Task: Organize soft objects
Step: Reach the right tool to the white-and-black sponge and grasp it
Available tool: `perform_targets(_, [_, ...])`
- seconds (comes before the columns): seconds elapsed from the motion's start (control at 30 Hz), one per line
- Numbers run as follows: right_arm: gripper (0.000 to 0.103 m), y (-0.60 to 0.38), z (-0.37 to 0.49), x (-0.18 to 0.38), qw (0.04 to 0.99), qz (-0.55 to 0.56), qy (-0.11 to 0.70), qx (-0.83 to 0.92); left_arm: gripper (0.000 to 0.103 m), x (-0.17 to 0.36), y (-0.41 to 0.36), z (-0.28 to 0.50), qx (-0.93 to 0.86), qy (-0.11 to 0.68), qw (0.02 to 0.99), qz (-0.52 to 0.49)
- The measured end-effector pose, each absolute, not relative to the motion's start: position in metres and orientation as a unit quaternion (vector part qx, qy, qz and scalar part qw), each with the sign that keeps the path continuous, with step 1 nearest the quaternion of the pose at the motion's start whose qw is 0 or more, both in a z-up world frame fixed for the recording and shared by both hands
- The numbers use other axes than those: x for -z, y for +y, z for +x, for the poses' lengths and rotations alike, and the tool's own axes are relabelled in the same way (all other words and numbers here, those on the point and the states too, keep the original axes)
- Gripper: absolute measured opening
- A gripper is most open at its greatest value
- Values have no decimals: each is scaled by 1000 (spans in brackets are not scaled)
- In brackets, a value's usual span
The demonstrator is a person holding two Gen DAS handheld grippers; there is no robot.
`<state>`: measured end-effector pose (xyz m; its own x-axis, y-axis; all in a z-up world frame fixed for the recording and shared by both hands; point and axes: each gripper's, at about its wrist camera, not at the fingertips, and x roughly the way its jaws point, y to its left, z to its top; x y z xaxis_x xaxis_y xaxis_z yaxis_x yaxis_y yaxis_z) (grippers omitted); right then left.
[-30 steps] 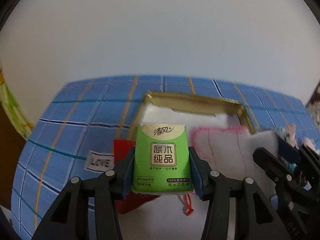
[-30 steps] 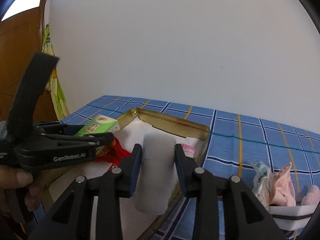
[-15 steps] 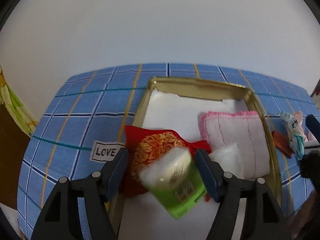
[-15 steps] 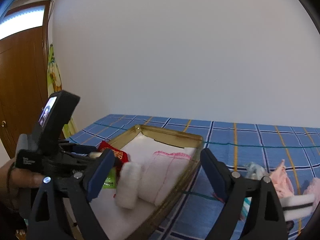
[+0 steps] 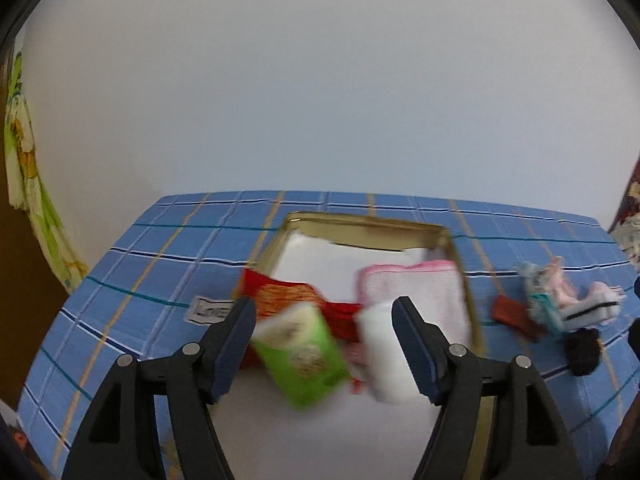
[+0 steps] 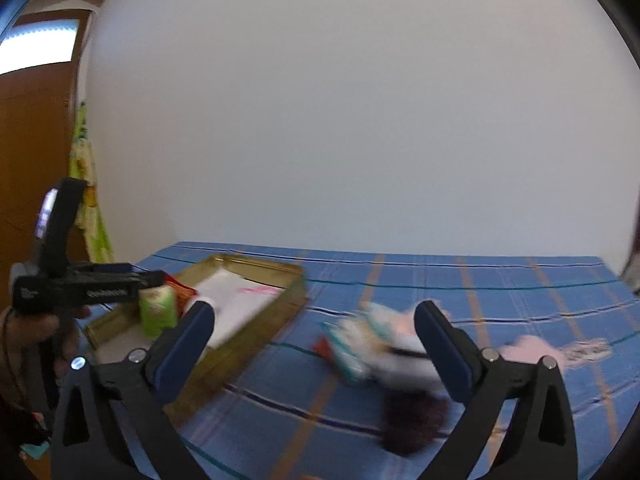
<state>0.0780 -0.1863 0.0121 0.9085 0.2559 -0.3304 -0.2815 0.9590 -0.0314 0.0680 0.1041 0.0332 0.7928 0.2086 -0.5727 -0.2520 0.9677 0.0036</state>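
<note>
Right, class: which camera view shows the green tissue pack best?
The left wrist view: the green tissue pack lies large and central in the gold tray, though motion-blurred. The right wrist view shows it only small, at the left, partly behind the left gripper.

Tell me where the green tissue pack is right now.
In the left wrist view, the green tissue pack lies inside the gold tin, near its left front, against the red pouch and left of the white roll.

Domestic room: blue plaid tablecloth (image 6: 500, 280), plain white wall (image 6: 360, 120), wooden door (image 6: 28, 152), patterned green-yellow cloth (image 5: 28, 216) hanging beside it.
</note>
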Motion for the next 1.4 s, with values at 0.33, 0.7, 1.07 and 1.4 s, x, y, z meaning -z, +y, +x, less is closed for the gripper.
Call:
perform_targets(0.33, [103, -261, 64, -9, 980, -36, 193, -28, 74, -27, 9, 72, -43, 285, 957, -17])
perform_targets(0.7, [103, -252, 85, 7, 967, -31, 246, -58, 74, -13, -20, 80, -57, 281, 958, -4])
perform_targets(1.07, [103, -222, 122, 18, 959, -40, 276, -55, 74, -8, -2, 81, -66, 277, 958, -24])
perform_targets(1.4, [56, -226, 126, 20, 956, -29, 287, -58, 74, -3, -9, 85, -54, 285, 957, -27])
